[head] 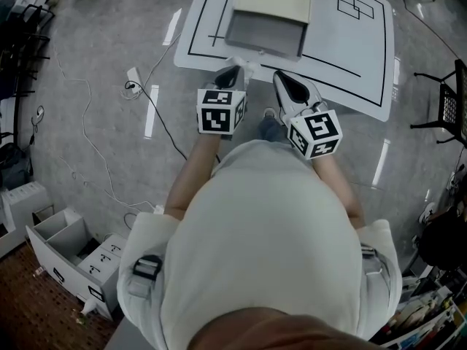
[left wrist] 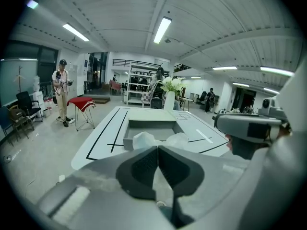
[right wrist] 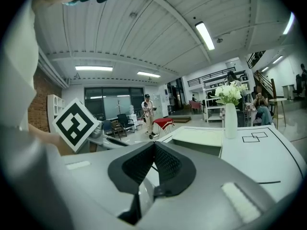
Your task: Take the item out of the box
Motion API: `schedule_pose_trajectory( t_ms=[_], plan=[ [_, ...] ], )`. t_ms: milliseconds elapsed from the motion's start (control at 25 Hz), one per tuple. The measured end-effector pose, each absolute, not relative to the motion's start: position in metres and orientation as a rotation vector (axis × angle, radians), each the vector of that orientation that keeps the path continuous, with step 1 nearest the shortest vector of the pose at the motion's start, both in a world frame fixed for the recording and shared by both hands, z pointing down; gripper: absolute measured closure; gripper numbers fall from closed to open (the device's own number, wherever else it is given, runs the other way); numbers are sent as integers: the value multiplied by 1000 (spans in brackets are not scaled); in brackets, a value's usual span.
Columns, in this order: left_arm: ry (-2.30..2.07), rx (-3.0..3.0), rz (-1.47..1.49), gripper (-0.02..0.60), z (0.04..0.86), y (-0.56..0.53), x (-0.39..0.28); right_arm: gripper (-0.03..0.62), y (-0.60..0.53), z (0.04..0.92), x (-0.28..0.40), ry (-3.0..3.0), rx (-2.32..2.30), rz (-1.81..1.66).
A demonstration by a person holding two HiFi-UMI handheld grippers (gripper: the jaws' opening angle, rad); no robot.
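Beside the person, on the floor to their left, stands a grey drawer unit (head: 73, 257) with its top compartments open; what they hold cannot be made out.

In front of the person's chest both grippers point at the near edge of the white worktop with black lines (head: 365, 64). The left gripper (head: 235, 70) (left wrist: 157, 147) is clenched, its dark ridged pads meeting, and it pinches the crumpled white translucent plastic item (head: 248, 66) (left wrist: 144, 139). The item bulges out just past the tips to both sides. It hangs over the worktop's near edge, outside the box and just in front of its near wall. The right gripper (head: 279, 75) (right wrist: 154, 143) sits just beside the left one, a little to the right of the item. Its jaws are pressed together with nothing between them.

Next comes the grey open rectangular box (head: 259, 49) (left wrist: 151, 128) on the worktop, its cream lid flap (head: 273, 2) (right wrist: 199, 137) folded back on the far side. Its inside shows as plain grey floor and walls.

Farther back on the worktop stands a tall white vase of white flowers (left wrist: 169, 99) (right wrist: 230, 121). Beyond the worktop, on the grey floor, a small stand draped in red cloth (left wrist: 81, 104) (right wrist: 163, 123) sits near a standing person (left wrist: 61, 92) (right wrist: 147, 113).
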State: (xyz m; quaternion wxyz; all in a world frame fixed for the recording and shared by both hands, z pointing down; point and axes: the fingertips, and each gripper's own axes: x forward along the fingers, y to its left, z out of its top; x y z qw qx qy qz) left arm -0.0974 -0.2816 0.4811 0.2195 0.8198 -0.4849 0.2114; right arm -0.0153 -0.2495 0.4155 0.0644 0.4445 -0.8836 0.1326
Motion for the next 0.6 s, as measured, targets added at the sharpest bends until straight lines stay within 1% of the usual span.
schedule_pose_trajectory(
  t_ms=[600],
  plan=[
    [-1338, 2269, 456, 577, 481, -210, -116, 595, -183, 428, -24, -2626, 1365, 387]
  ],
)
